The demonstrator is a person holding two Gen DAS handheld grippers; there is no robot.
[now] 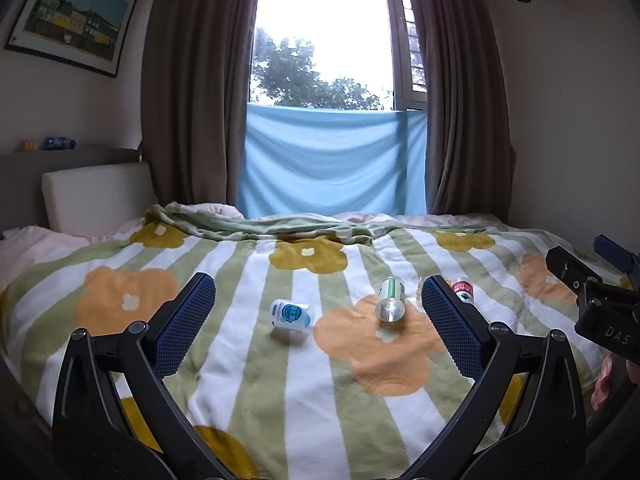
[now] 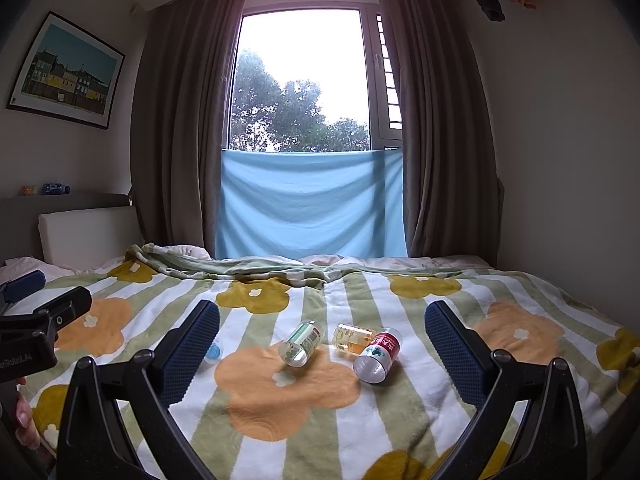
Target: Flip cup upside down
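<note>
Several small cups lie on their sides on the flowered blanket. A white cup with a blue label (image 1: 292,315) lies between my left gripper's (image 1: 318,306) open fingers, further out on the bed; in the right wrist view it (image 2: 214,351) is mostly hidden behind the left finger. A clear cup with a green label (image 1: 390,299) (image 2: 302,343), a yellowish clear cup (image 2: 352,338) and a red-labelled cup (image 1: 463,289) (image 2: 378,354) lie between my right gripper's (image 2: 322,338) open fingers, further out. Both grippers are empty and hover above the bed.
The striped blanket (image 2: 320,420) covers the bed. A white headboard cushion (image 1: 96,196) stands at the left, curtains and a blue cloth (image 1: 332,168) at the back. The right gripper's body (image 1: 596,296) shows at the left view's right edge.
</note>
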